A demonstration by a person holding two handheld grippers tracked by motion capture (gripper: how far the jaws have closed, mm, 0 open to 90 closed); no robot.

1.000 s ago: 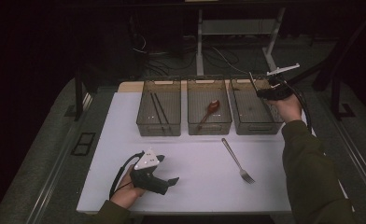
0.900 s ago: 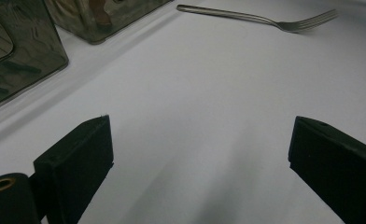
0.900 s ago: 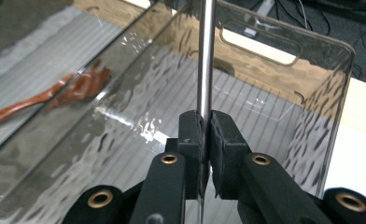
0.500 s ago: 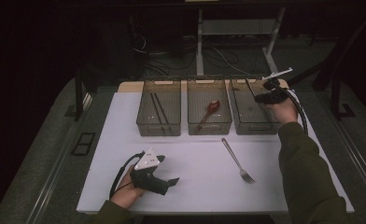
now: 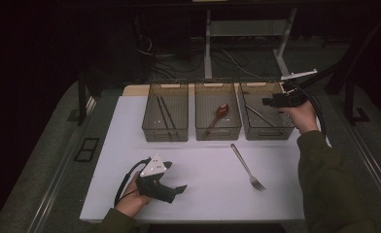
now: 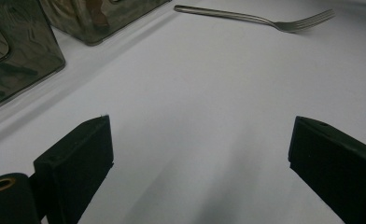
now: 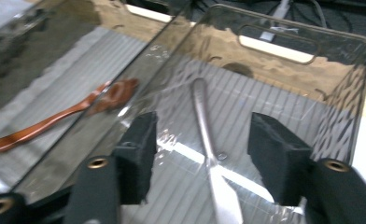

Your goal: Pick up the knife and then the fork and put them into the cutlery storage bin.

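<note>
Your right gripper [image 7: 202,154] hangs over the right-hand bin [image 7: 340,93], jaws parted and holding nothing. The metal utensil [image 7: 204,126] lies on the bin floor directly below, running through the gap between the jaws; it looks like a knife, though the blur leaves this uncertain. Beyond the left jaw, in the next bin [image 7: 55,60], lies a wooden spoon [image 7: 78,109]. Your left gripper [image 6: 200,158] rests low on the white table [image 6: 209,93], jaws wide, nothing between them. A fork [image 6: 260,18] lies well ahead of it, toward the right jaw's side; bin walls stand ahead-left.
</note>
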